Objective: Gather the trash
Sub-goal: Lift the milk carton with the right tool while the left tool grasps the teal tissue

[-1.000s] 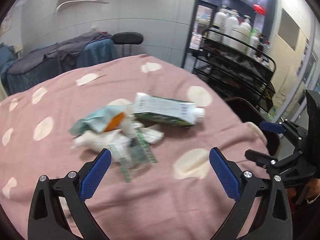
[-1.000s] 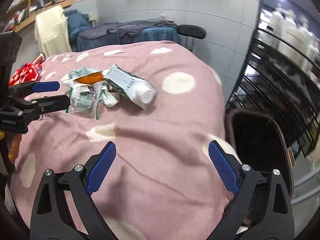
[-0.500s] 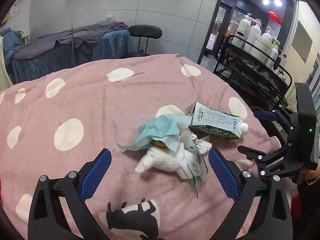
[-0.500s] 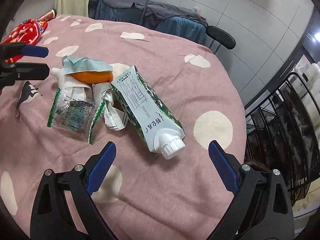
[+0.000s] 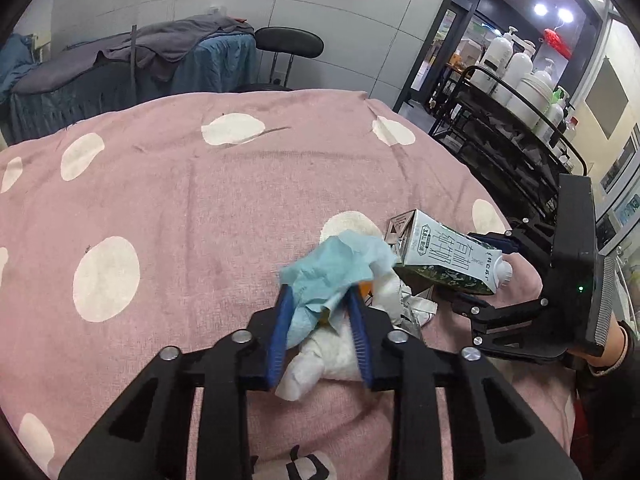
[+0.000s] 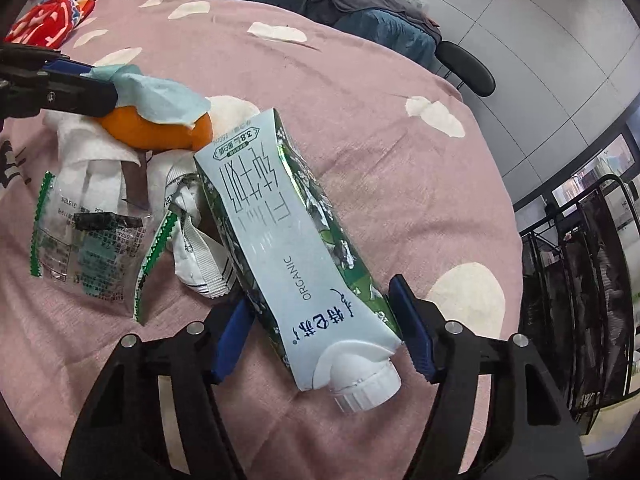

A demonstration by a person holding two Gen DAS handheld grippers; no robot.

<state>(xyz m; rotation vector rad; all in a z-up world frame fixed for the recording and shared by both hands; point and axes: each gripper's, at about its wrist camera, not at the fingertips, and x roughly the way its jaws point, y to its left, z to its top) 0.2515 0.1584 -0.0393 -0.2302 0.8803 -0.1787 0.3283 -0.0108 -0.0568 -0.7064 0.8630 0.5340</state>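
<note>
the trash lies in a small heap on a pink, white-spotted blanket, toward its right side in the left wrist view. the carton lies on its side, green and white, its white cap pointing at the right wrist camera and its folded end toward the rest of the heap. the right gripper straddles the cap end: one blue pad sits against the carton's left edge and the other just beside its right edge, so the fingers are partly drawn in around it, though whether they actually press on it cannot be told from either view. left of the carton lie a crumpled white wrapper and a clear packet with green zigzag edges, both touching the heap. behind them an orange rests on white tissue, with a blue tissue draped over it. the left gripper is drawn in narrow on that blue tissue, its blue pads pinching the lower folds from both sides, with the white tissue bulging out beneath and between the fingers. in the left wrist view the carton sits just right of the blue tissue, with the right gripper's black frame behind it. farther off, a red cloth lies at the blanket's far left corner, a black stool stands beyond the blanket near a draped blue table, and a black rack holding white bottles stands to the right.
</note>
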